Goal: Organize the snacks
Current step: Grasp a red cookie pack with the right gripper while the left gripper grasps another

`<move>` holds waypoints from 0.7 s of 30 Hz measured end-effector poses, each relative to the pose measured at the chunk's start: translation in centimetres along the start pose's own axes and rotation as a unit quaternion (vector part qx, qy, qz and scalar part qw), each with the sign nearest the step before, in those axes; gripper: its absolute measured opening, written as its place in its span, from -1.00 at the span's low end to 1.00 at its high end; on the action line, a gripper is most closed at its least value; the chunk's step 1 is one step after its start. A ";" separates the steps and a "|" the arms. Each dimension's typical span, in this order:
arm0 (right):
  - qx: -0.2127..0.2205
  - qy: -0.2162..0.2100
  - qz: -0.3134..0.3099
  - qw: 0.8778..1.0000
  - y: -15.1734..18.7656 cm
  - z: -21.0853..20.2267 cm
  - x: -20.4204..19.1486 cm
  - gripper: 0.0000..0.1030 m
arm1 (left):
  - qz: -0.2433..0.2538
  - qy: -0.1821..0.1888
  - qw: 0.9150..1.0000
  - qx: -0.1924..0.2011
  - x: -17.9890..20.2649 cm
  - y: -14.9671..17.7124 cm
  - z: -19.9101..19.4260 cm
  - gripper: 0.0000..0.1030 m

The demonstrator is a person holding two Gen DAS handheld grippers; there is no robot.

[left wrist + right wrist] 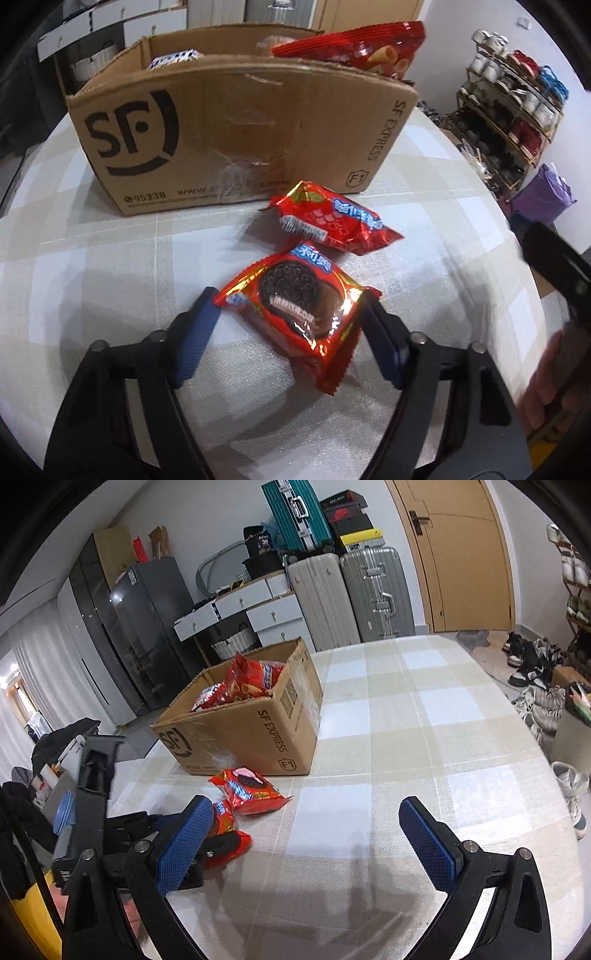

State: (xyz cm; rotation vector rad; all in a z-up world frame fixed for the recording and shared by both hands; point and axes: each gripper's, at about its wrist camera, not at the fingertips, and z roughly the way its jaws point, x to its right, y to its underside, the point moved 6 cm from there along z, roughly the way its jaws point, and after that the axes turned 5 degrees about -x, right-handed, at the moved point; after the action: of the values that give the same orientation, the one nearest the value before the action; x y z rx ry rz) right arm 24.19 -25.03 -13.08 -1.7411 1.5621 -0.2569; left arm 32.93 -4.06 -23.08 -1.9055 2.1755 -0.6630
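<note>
Left jaws on a snack

My left gripper (291,314) clamps its jaws on the red foil cookie packet (299,314) on the checked desk (92,288); my right gripper (306,834) gapes wide. Beyond: second packet (328,221), brown cardboard box (229,136).

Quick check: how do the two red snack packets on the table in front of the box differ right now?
The near packet lies between the left gripper fingers, whose pads touch its edges; the far packet lies free, closer to the cardboard box. The near packet pictures a dark chocolate cookie; the far packet, in the right wrist view, a pink-filled one. The near packet faces up squarely; the far packet looks crumpled and tilted. Both are red foil wrappers on the checked tablecloth.
</note>
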 end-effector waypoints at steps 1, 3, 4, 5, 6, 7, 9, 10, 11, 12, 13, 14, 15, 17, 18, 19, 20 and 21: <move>-0.003 0.000 -0.001 1.000 0.2 0.1 -0.1 0.99 | 0.004 0.018 1.000 0.000 0.2 -0.1 0.1 -0.08; -0.008 -0.002 -0.001 1.000 0.2 0.5 -0.2 0.99 | 0.012 0.019 1.000 0.002 0.4 -0.2 0.2 -0.08; -0.011 -0.003 -0.002 1.000 0.3 0.8 -0.4 0.99 | 0.017 0.018 1.000 0.002 0.4 -0.3 0.4 -0.10; -0.013 -0.003 -0.003 1.000 0.3 1.0 -0.5 0.99 | 0.018 0.023 1.000 0.004 0.3 -0.5 0.6 -0.10; -0.015 -0.003 -0.005 1.000 0.2 1.1 -0.7 0.99 | 0.016 0.028 0.999 0.003 0.2 -0.7 0.8 -0.11; -0.017 -0.004 -0.006 1.000 0.2 1.3 -0.8 0.99 | 0.016 0.033 0.999 0.002 0.1 -0.8 0.8 -0.13; -0.019 -0.007 -0.007 1.000 0.1 1.5 -1.2 0.99 | 0.011 0.045 0.999 0.002 -0.3 -0.9 0.7 -0.13; -0.021 -0.009 -0.008 1.000 0.0 1.7 -1.3 0.99 | 0.008 0.048 0.999 0.002 -0.5 -1.0 0.7 -0.13; -0.023 -0.013 -0.009 1.000 -0.1 1.8 -1.6 0.99 | 0.005 0.048 0.999 0.005 -0.9 -1.1 0.6 -0.13; -0.026 -0.016 -0.010 0.999 -0.1 2.0 -1.8 0.99 | 0.002 0.048 0.999 0.007 -1.3 -1.1 0.6 -0.13; -0.031 -0.020 -0.012 0.999 -0.2 2.3 -2.1 0.99 | -0.002 0.050 0.999 0.009 -1.3 -1.0 0.4 -0.13; -0.036 -0.025 -0.015 0.999 -0.4 2.7 -2.5 0.99 | -0.007 0.053 0.999 0.012 -1.6 -0.9 0.1 -0.13; -0.040 -0.032 -0.016 0.999 -0.6 3.1 -2.7 0.99 | -0.011 0.053 0.998 0.015 -1.9 -0.7 -0.1 -0.13; -0.055 -0.047 -0.019 0.997 -1.1 4.4 -3.4 0.99 | -0.022 0.056 0.998 0.020 -3.1 -0.5 -0.6 -0.13; -0.062 -0.051 -0.021 0.997 -1.2 4.9 -3.7 0.99 | -0.027 0.057 0.998 0.022 -3.7 -0.4 -1.0 -0.13; -0.068 -0.056 -0.024 0.996 -1.4 5.6 -4.1 0.99 | -0.033 0.055 0.998 0.026 -4.2 0.0 -1.1 -0.13; -0.076 -0.061 -0.029 0.995 -1.5 6.5 -4.5 0.99 | -0.040 0.054 0.997 0.029 -4.9 0.1 -1.4 -0.13; -0.087 -0.061 -0.032 0.994 -1.5 7.3 -4.8 0.98 | -0.046 0.055 0.997 0.030 -5.7 0.1 -1.7 -0.13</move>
State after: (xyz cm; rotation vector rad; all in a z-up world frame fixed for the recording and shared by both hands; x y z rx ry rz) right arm 28.68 -17.84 -15.48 -1.9054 1.4783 -0.0443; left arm 33.09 1.89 -22.52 -1.9920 2.1145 -0.8584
